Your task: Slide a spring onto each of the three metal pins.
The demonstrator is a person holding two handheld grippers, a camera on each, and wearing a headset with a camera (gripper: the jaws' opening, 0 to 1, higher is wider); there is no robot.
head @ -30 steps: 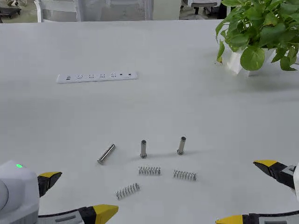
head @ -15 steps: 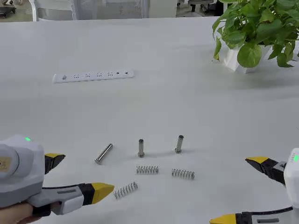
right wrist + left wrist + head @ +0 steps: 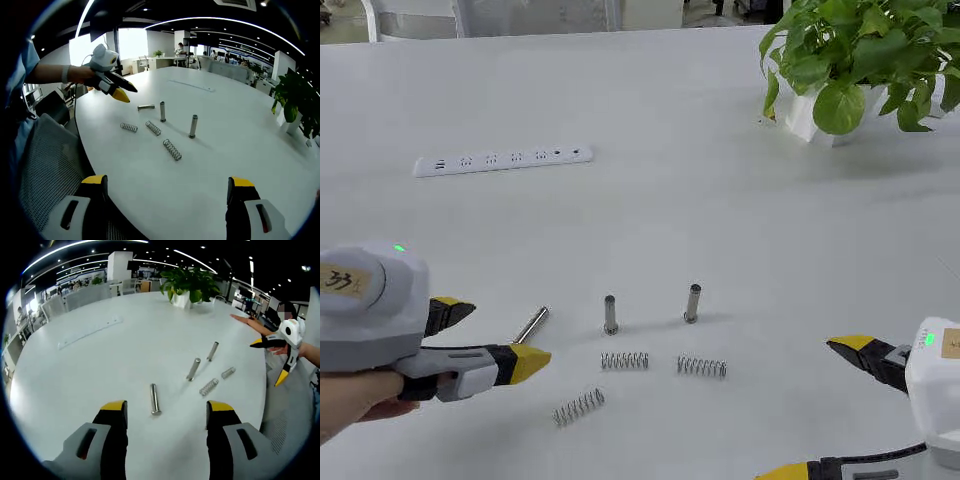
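In the head view, three short silver metal pins sit low and centre on the pale grey bench point(image 3: 720, 200). The lying pin point(image 3: 530, 325) is tipped on its side. The middle upright pin point(image 3: 610, 314) and right upright pin point(image 3: 692, 303) stand on their flanged ends, which should let a coil drop over each. Below them lie three small coiled wire springs: the left spring point(image 3: 579, 406), middle spring point(image 3: 625, 360) and right spring point(image 3: 702, 367). None is on a pin, so the task looks unstarted. At lower left, the grey, yellow-tipped left gripper point(image 3: 498, 335) has its fingers wide apart and empty, with the tips just beside the lying pin. At lower right, the right gripper point(image 3: 820, 408) is likewise spread and empty, well apart from the parts.

In the left gripper view, the lying pin point(image 3: 154, 399) rests low in the frame's centre, just ahead of the spread fingers. This gripper is probably lining up to grasp it.

In the right gripper view, the fingers gape empty at the bottom edge. The right spring point(image 3: 172, 149) lies nearest, at the frame's centre, likely the one it would fetch.
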